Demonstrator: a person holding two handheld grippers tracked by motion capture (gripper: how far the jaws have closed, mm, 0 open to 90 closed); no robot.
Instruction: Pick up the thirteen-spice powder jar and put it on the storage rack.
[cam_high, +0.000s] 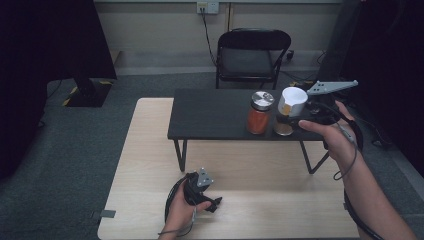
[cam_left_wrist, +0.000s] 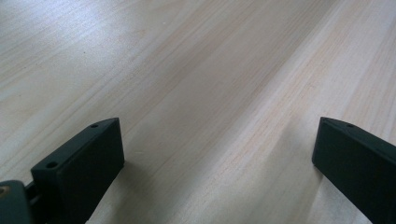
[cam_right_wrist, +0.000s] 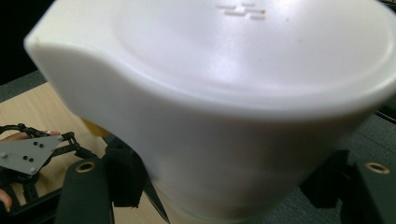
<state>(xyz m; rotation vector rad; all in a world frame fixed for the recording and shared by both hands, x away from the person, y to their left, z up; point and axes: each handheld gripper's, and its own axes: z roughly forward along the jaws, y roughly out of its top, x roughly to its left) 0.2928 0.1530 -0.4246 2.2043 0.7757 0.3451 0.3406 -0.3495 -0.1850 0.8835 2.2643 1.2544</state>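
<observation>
The right gripper (cam_high: 295, 116) grips a clear jar with a white plastic lid (cam_high: 290, 107). The jaws are closed against the jar body, one on each side. The jar is tilted, with the lid turned toward the person. Its base is at the front edge of the low black shelf (cam_high: 210, 115), close beside an upright glass jar of red-orange contents with a silver metal lid (cam_high: 259, 114). Contact between the tilted jar's base and the shelf cannot be determined. In the right gripper view the white lid (cam_right_wrist: 224, 98) is blurred and cut off at the right edge; the jar body below it is almost wholly hidden, and its contents cannot be identified.

The left gripper (cam_high: 210, 200) rests low over the light wooden table (cam_high: 150, 165), near its front edge and well apart from both jars. In the left gripper view the jaws stand wide apart with nothing but bare wood grain (cam_left_wrist: 196, 93) between them.

The black shelf stands on thin metal legs on the wooden table. The floor is grey carpet. A black folding chair (cam_high: 251, 57) stands behind the table by a pale wall with a power outlet (cam_high: 207, 7). Dark shapes at both sides of the high view are too dim to identify.
</observation>
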